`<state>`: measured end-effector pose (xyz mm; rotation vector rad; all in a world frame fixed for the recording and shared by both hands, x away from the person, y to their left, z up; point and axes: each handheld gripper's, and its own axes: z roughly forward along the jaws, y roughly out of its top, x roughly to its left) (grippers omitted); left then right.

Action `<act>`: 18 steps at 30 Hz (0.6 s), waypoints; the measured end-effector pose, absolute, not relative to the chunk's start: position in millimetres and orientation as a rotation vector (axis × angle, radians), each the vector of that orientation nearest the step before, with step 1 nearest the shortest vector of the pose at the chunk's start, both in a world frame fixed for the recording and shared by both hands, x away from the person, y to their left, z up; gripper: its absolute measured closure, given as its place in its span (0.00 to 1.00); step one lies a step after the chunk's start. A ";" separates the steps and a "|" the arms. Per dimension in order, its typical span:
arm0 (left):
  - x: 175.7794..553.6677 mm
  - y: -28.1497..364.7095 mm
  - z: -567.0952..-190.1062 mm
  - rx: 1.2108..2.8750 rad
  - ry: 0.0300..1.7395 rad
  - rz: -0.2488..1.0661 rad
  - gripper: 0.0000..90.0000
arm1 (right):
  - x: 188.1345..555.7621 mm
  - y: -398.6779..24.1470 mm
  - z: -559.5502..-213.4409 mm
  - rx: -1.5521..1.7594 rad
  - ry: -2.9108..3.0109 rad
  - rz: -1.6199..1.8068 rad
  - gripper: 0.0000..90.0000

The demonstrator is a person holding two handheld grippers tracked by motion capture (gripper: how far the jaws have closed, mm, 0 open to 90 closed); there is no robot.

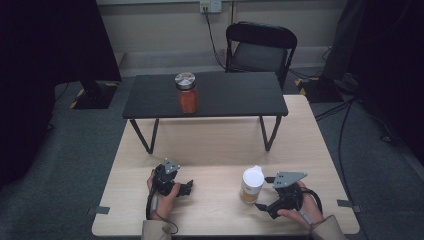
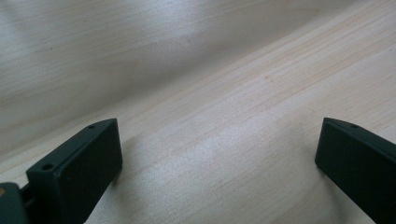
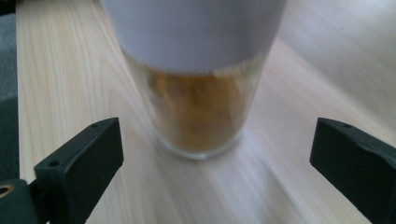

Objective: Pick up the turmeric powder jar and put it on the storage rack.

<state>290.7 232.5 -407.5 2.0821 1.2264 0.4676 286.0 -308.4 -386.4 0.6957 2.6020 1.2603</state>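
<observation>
Two tongs stand wide open, holding nothing. Your right tongs (image 3: pixel 212 163) face the white-lidded clear glass jar (image 3: pixel 198 93) without touching; your left tongs (image 2: pixel 217 163) hover over the pale wooden worktop (image 2: pixel 210 70).

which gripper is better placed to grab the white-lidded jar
Right. The right gripper sits beside the jar, open jaws facing it. The left gripper rests farther off over bare table.
</observation>
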 end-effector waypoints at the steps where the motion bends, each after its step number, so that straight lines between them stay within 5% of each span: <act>1: 290.7 232.5 -407.5 2.082 1.226 0.467 0.00 | 286.2 -307.6 -386.4 0.699 2.596 1.281 0.03; 18: 290.7 232.5 -407.5 2.082 1.227 0.468 0.00 | 282.5 -287.4 -390.7 0.752 2.490 1.427 0.24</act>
